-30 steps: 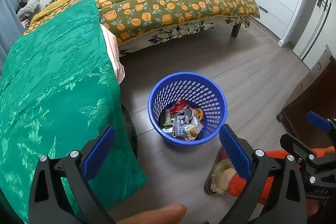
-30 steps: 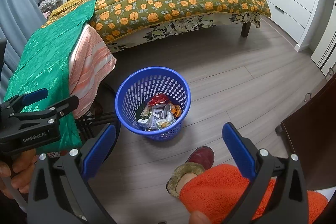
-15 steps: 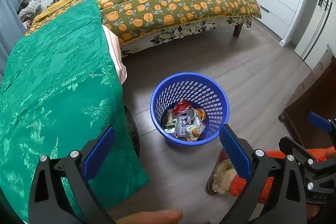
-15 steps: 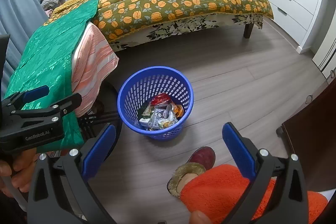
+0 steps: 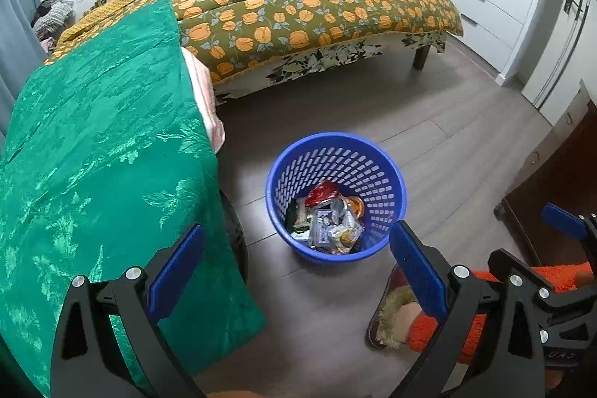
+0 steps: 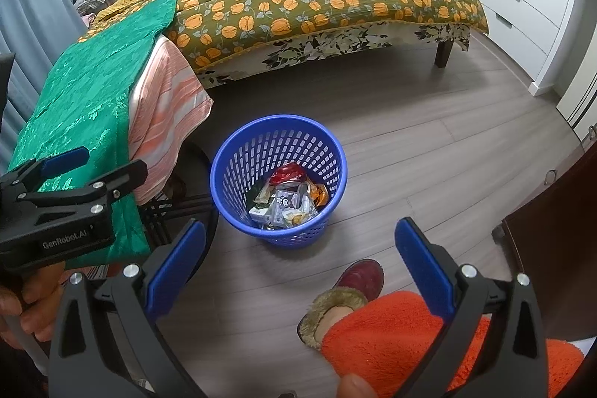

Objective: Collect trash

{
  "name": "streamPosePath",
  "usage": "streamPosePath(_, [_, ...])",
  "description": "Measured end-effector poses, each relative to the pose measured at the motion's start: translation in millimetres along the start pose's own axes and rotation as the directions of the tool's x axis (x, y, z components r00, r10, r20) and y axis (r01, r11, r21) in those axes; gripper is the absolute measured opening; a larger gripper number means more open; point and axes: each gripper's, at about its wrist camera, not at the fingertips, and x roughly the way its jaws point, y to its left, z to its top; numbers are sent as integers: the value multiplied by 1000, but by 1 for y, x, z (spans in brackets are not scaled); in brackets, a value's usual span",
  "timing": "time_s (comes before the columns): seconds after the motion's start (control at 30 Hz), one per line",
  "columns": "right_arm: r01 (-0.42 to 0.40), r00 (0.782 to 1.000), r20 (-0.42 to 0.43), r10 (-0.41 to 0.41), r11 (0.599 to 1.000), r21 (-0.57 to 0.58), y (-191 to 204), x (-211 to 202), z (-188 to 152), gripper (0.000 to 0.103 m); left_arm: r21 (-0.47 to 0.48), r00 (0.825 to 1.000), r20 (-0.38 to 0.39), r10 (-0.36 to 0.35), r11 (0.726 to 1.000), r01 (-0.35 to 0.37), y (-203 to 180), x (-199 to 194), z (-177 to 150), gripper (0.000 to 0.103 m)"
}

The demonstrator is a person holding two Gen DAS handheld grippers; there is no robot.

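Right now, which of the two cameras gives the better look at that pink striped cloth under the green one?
The right wrist view: the pink striped cloth hangs broadly below the green cloth, stripes plain. In the left wrist view only a narrow pink edge peeks from beneath the green cloth.

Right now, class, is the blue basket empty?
No, the blue basket holds a pile of wrappers at its bottom.

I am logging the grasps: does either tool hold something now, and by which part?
Nothing is held. The left tool and the right tool are both open and empty.
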Motion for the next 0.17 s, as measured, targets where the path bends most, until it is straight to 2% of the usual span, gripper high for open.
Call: streamPosePath(0.17, [-1, 1000, -2, 1, 1000, 3, -1, 1, 0, 99, 5, 1000, -10, -9, 1000, 9, -1, 1, 1, 98])
